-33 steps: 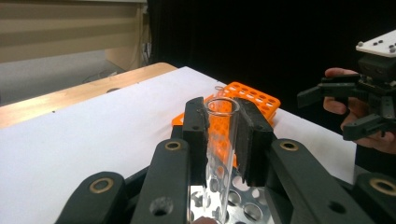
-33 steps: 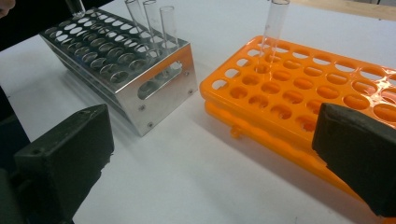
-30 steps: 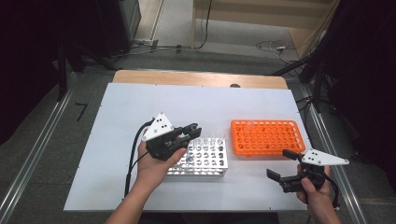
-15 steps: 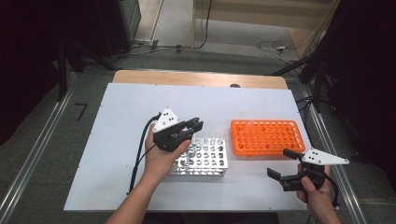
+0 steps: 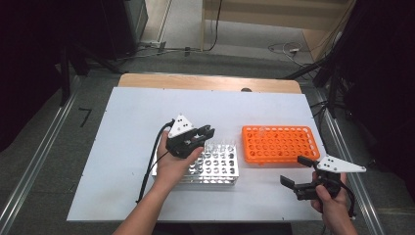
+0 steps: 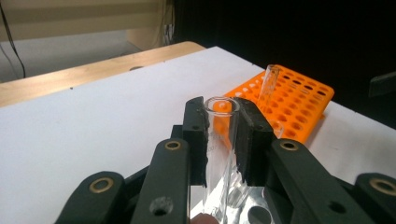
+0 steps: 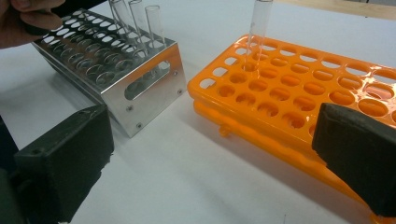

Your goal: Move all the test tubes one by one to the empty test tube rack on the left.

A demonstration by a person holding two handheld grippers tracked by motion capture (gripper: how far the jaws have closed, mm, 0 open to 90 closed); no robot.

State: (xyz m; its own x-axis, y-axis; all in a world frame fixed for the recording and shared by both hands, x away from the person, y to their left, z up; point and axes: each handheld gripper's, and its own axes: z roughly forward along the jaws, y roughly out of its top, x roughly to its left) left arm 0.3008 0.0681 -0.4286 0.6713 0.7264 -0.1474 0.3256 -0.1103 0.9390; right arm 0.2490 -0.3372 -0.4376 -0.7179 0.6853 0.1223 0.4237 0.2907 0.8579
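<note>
No legible text (tube marks blurred)

The left hand-held gripper (image 6: 220, 135) has its two black jaws closed tight on a clear glass test tube (image 6: 219, 154), which stands upright between the pads with its open rim just above the jaw tips. Beyond it on the white desk (image 6: 93, 121) lies the orange tube rack (image 6: 299, 100), with a second glass tube (image 6: 268, 86) tilting slightly in one of its near holes. A shiny metal rack (image 6: 254, 212) peeks in below the jaws.
</note>
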